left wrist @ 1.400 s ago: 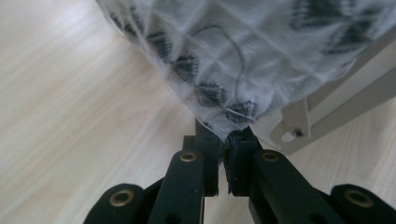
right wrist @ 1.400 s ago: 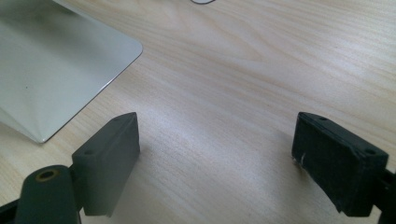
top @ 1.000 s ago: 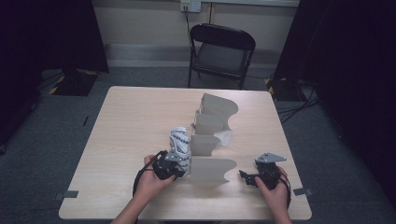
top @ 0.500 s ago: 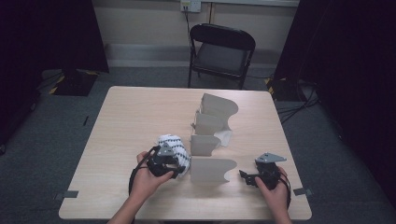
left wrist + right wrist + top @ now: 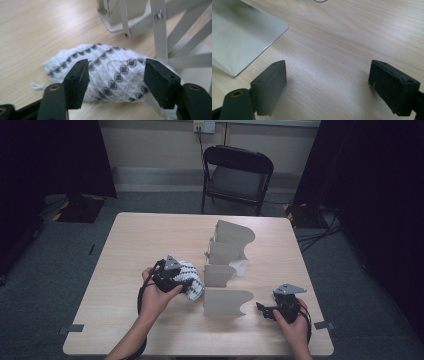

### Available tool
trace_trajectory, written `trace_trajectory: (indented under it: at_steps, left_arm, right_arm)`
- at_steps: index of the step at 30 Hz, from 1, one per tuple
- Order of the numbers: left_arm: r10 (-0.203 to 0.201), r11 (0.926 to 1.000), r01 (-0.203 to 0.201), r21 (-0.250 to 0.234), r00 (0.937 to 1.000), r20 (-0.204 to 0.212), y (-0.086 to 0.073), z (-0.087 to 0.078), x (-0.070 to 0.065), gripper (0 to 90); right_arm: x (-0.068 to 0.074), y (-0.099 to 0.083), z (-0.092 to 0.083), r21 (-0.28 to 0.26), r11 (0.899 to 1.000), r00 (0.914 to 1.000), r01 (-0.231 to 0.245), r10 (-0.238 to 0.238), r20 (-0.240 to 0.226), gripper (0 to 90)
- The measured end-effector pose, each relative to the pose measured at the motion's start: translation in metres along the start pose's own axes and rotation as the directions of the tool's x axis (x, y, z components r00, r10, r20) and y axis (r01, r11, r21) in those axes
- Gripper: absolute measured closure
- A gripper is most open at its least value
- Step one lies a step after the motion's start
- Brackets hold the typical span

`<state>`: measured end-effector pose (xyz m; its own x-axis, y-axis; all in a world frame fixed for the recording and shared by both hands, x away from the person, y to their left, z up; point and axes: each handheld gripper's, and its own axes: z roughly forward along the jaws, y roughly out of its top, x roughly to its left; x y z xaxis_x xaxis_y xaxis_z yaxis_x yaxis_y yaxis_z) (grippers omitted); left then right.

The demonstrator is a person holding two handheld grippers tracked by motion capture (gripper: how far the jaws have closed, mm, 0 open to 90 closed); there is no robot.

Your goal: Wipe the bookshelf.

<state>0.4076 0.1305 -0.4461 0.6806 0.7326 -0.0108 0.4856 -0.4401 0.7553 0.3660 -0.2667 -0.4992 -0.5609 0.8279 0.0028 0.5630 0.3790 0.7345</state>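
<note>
Left gripper [image 5: 116, 80] has its jaws released, and they have just been opening. In the left gripper view the white knitted cloth [image 5: 110, 75] with dark diamond pattern lies bundled on the table [image 5: 37, 30] straight ahead of this gripper. It sits between the two black pads [image 5: 77, 82], but the pads do not press it; a small gap shows on each side. One loose thread of the cloth lies on the wood, to the left of the left pad. Behind the cloth, farther from the gripper, stands the grey folding rack [image 5: 160, 30] with its thin metal bars; the right end of the cloth reaches under these bars.

In the high view the left gripper [image 5: 172, 275] is held in the left hand [image 5: 155, 295], and the cloth [image 5: 192, 280] is just beside it, on the side toward the rack [image 5: 227, 270]. The panels of the rack stand in a row between the two grippers and run on toward the far edge of the table.

Right gripper [image 5: 327, 82] is also released, with its jaws wide apart over the bare wood and nothing between them. In front of it, to the left, lies the pale corner of one rack panel [image 5: 242, 40]. In the high view the right gripper [image 5: 275, 307] is held in the right hand [image 5: 295, 320], near the closest panel and well apart from the cloth.
</note>
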Motion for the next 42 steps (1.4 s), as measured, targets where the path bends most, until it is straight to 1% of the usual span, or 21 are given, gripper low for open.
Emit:
trace_trajectory:
  at_steps: [2, 3, 7, 11, 14, 19, 20, 21, 23, 24, 26, 28, 31, 33, 34, 36, 37, 38, 39, 40, 42]
  left_arm:
    - [-0.002, 0.9999, 0.002, 0.012, 1.0000, 0.009, -0.004, 0.004, -0.001, 44.8]
    - [0.005, 0.9991, -0.006, 0.043, 0.9997, 0.024, -0.013, 0.012, -0.003, 49.3]
    - [0.015, 0.9987, -0.017, 0.048, 0.9994, 0.030, -0.026, 0.021, -0.007, 53.4]
    - [0.029, 0.9975, -0.031, 0.063, 0.9987, 0.042, -0.029, 0.017, -0.012, 58.4]
    - [0.020, 0.9966, -0.024, 0.079, 0.9980, 0.061, -0.032, 0.011, -0.015, 58.7]
    - [0.018, 0.9969, -0.022, 0.076, 0.9984, 0.053, -0.028, -0.003, -0.018, 51.0]
    - [0.009, 0.9990, -0.010, 0.044, 0.9995, 0.030, -0.021, -0.009, -0.015, 48.2]
    - [0.009, 0.9990, -0.010, 0.044, 0.9995, 0.030, -0.021, -0.009, -0.015, 46.0]
    - [0.006, 1.0000, -0.006, 0.005, 1.0000, -0.001, -0.014, -0.010, -0.009, 44.3]
    - [0.038, 0.9993, -0.038, 0.006, 0.9989, -0.025, -0.010, -0.007, -0.003, 39.3]
    - [0.052, 0.9986, -0.052, 0.015, 0.9985, -0.018, -0.011, 0.001, 0.000, 37.0]
    - [0.048, 0.9986, -0.048, 0.024, 0.9988, 0.002, -0.014, 0.007, -0.001, 36.4]
    - [0.041, 0.9984, -0.041, 0.038, 0.9991, 0.007, -0.024, 0.019, -0.004, 36.7]
    - [0.030, 0.9982, -0.031, 0.051, 0.9994, 0.019, -0.028, 0.022, -0.004, 42.8]
    - [0.000, 0.9982, -0.002, 0.059, 0.9994, 0.034, -0.030, 0.023, -0.003, 44.2]
    - [-0.008, 0.9981, 0.005, 0.061, 0.9990, 0.044, -0.030, 0.023, -0.004, 46.0]
    - [0.005, 0.9978, -0.008, 0.066, 0.9987, 0.051, -0.031, 0.022, -0.006, 52.9]
    - [0.005, 0.9978, -0.008, 0.066, 0.9987, 0.051, -0.031, 0.022, -0.006, 55.1]
    - [-0.010, 0.9980, 0.006, 0.063, 0.9980, 0.063, -0.032, 0.021, -0.007, 55.1]
    - [-0.015, 0.9985, 0.012, 0.053, 0.9972, 0.073, -0.034, 0.019, -0.008, 65.0]
    - [-0.017, 0.9986, 0.013, 0.052, 0.9969, 0.077, -0.036, 0.018, -0.009, 71.6]
  right_arm:
    - [0.000, 0.000, 0.000, 0.001, 1.000, 1.0000, -0.002, 0.002, 0.000, 14.2]
    - [0.000, 0.000, 0.000, 0.002, 1.000, 1.0000, 0.000, 0.000, -0.001, 14.2]
    - [0.000, 0.000, 0.000, 0.002, 1.000, 1.0000, 0.000, 0.000, 0.000, 14.2]
    - [0.000, 0.000, 0.000, 0.002, 1.000, 1.0000, 0.001, -0.001, -0.001, 14.2]
    - [0.000, 0.000, 0.000, 0.000, 1.000, 1.0000, 0.000, 0.000, 0.000, 14.2]
    - [0.000, 0.000, 0.000, 0.000, 1.000, 1.0000, 0.000, 0.000, 0.000, 14.2]
    - [0.000, 0.000, 0.000, 0.000, 1.000, 1.0000, 0.000, 0.000, 0.000, 14.2]
    - [0.000, 0.000, 0.000, 0.000, 1.000, 1.0000, 0.000, 0.000, 0.000, 14.2]
    - [0.000, 0.000, 0.000, 0.001, 1.000, 1.0000, 0.000, 0.000, 0.000, 14.2]
    - [0.000, 0.000, 0.000, 0.001, 1.000, 1.0000, 0.000, 0.000, 0.000, 14.2]
    - [0.000, 0.000, 0.000, 0.001, 1.000, 1.0000, 0.000, 0.000, -0.001, 14.2]
    - [0.000, 0.000, 0.000, 0.002, 1.000, 1.0000, 0.000, 0.000, -0.001, 14.2]
    - [0.000, 0.000, 0.000, 0.000, 1.000, 1.0000, 0.000, 0.000, -0.001, 14.2]
    - [0.000, 0.000, 0.000, 0.002, 1.000, 1.0000, 0.000, 0.000, -0.001, 14.2]
    - [0.000, 0.000, 0.000, 0.000, 1.000, 1.0000, 0.001, -0.001, 0.000, 14.2]
    - [0.000, 0.000, 0.000, 0.000, 1.000, 1.0000, 0.002, -0.002, 0.000, 14.2]
    - [0.000, 0.000, 0.000, 0.002, 1.000, 1.0000, 0.002, -0.002, -0.001, 14.2]
    - [0.000, 0.000, 0.000, 0.002, 1.000, 1.0000, 0.002, -0.002, -0.001, 14.2]
    - [0.000, 0.000, 0.000, 0.001, 1.000, 1.0000, 0.000, 0.000, 0.001, 14.2]
    - [0.000, 0.000, 0.000, 0.001, 1.000, 1.0000, 0.002, -0.002, 0.000, 14.2]
    - [0.000, 0.000, 0.000, 0.001, 1.000, 1.0000, 0.000, 0.000, 0.001, 14.2]
